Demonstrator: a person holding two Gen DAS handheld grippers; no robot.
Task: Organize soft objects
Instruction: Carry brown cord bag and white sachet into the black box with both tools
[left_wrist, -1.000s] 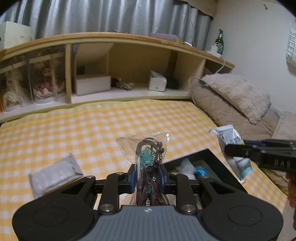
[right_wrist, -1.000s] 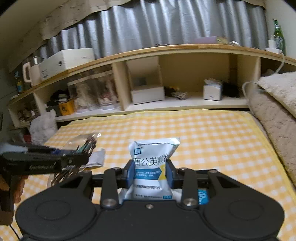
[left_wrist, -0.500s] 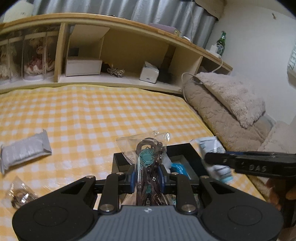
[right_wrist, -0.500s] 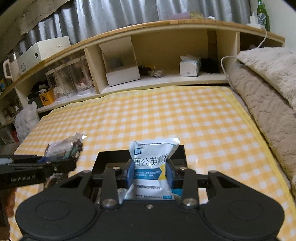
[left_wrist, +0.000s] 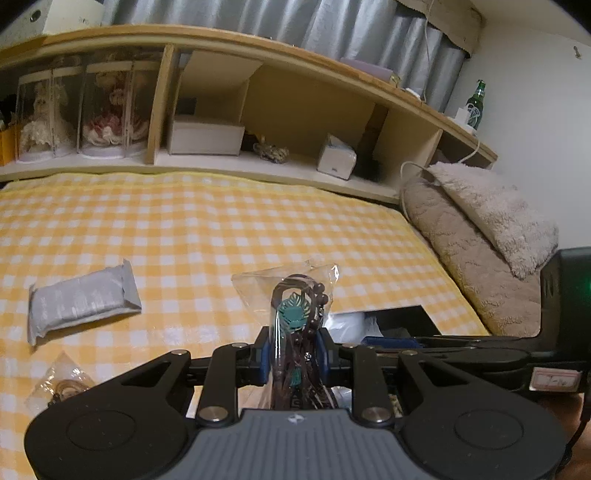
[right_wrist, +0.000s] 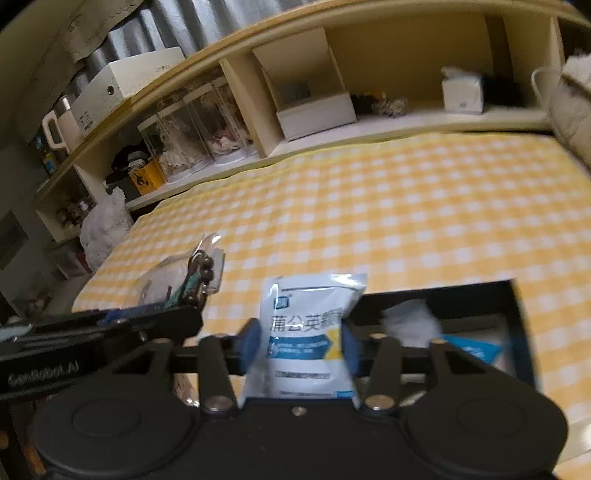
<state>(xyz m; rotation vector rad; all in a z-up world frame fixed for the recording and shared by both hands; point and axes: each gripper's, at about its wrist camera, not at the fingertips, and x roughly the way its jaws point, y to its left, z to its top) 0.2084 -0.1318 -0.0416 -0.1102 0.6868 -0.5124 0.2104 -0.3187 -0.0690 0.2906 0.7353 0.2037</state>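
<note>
The left gripper (left_wrist: 293, 360) is clamped tight on a clear plastic bag of dark beads (left_wrist: 295, 310), which stands up between its jaws just above the near edge of the black box (left_wrist: 402, 314). The right gripper (right_wrist: 301, 350) has a white and blue sachet (right_wrist: 306, 332) between its jaws, and those jaws are opening; the blue pads now look to stand a little off the sachet's sides, though blur makes contact hard to settle, and the sachet hangs over the left end of the box (right_wrist: 517, 325), which already holds a white wad and a blue packet. The box lies on the bed's yellow checked sheet (left_wrist: 184, 229), and on that sheet, to the left, a grey packet (left_wrist: 83, 301) and a small clear bag (left_wrist: 61, 386) still wait. All of these look light and limp. The sachet is probably a slick foil pouch with loose filling, so it should slip free easily once released and is best pinched across its flat middle or sealed edge. The bead bag is thin, slippery film around hard beads that shift; a hold on the bunched film near the beads seems surest, with modest pressure. The grey packet looks soft and squashy, best taken across its narrow width.
</note>
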